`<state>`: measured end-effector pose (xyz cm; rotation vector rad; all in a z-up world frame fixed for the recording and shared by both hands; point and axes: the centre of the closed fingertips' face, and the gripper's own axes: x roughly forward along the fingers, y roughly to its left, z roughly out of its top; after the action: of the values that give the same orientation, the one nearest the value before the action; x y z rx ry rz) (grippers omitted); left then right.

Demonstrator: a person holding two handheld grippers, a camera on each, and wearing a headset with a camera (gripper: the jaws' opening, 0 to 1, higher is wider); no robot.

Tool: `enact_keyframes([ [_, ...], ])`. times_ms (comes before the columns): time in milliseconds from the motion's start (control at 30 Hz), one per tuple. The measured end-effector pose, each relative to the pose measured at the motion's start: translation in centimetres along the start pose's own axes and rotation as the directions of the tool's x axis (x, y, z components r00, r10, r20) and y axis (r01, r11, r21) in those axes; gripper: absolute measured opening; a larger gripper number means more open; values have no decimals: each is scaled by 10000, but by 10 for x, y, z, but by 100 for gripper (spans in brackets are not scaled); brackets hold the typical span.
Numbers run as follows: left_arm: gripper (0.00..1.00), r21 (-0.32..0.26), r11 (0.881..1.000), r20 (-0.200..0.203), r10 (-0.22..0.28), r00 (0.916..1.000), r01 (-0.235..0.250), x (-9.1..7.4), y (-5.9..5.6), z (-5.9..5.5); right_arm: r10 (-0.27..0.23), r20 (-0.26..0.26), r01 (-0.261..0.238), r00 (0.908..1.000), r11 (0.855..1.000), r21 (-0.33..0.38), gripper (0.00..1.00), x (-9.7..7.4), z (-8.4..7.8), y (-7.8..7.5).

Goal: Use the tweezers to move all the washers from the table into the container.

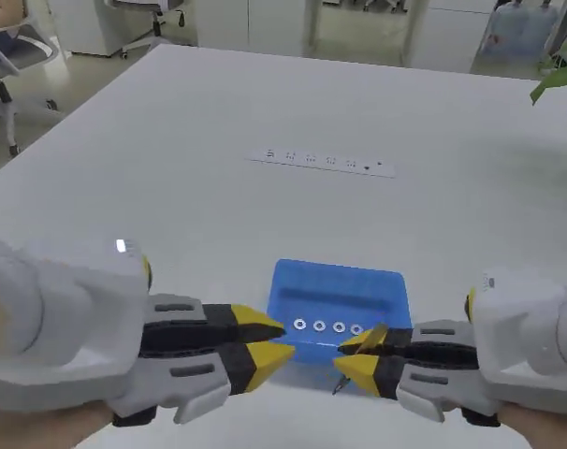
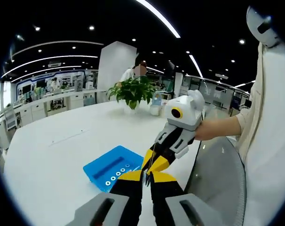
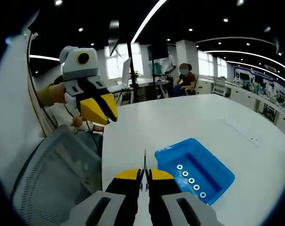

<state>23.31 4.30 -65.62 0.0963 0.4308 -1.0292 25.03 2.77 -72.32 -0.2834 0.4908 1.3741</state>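
The tweezers stick out thin and straight from the right gripper, whose jaws are pinched on them. Their long axis follows the gripper, tips forward over the white table, just beside the blue container. A row of washers lies inside the container. The left gripper, jaws closed on nothing, faces the right one.

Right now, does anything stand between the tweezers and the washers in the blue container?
Nothing visible does. The tweezers, held by the right gripper, hang by the container's near wall; the washers lie uncovered inside.
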Motion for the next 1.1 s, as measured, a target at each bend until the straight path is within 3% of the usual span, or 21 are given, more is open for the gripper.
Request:
enact_keyframes([
  [167, 0, 726, 9939, -856, -763, 9934, 826, 20, -9, -4, 95, -243, -102, 9997, 9996, -264, 3, -3, -6, 7],
  [300, 0, 752, 9887, -1118, -1209, 9863, 1297, 35, -17, -5, 225, -652, -274, 9976, 9967, -766, 3, -4, -14, 14],
  [500, 0, 1240, 9712, -1853, -1787, 9663, 2034, 54, -31, -14, 293, -1496, -522, 9883, 9870, -1518, 3, -2, -32, 22],
  [600, 8, 1366, 9664, -2151, -1858, 9587, 2179, 61, -35, -17, 349, -1783, -672, 9834, 9817, -1780, 3, -1, -38, 25],
  [700, 8, 1578, 9527, -2564, -2145, 9425, 2597, 66, -42, -23, 289, -2112, -742, 9770, 9749, -2098, 3, -1, -43, 25],
  [767, 0, 1733, 9467, -2909, -2142, 9325, 2715, 68, -42, -29, 219, -2236, -737, 9744, 9713, -2260, 3, -1, -45, 23],
  [967, 0, 2140, 9370, -3431, -1927, 9193, 2762, 67, -34, -40, 131, -2561, -716, 9666, 9727, -2208, 3, 1, -56, 20],
  [1033, 0, 2212, 9334, -3664, -1890, 9110, 2826, 66, -32, -46, 134, -2662, -747, 9638, 9723, -2214, 3, 3, -60, 20],
  [1100, 0, 2281, 9291, -4039, -1818, 8966, 2911, 65, -29, -55, 78, -2764, -719, 9610, 9722, -2227, 4, 5, -64, 20],
])
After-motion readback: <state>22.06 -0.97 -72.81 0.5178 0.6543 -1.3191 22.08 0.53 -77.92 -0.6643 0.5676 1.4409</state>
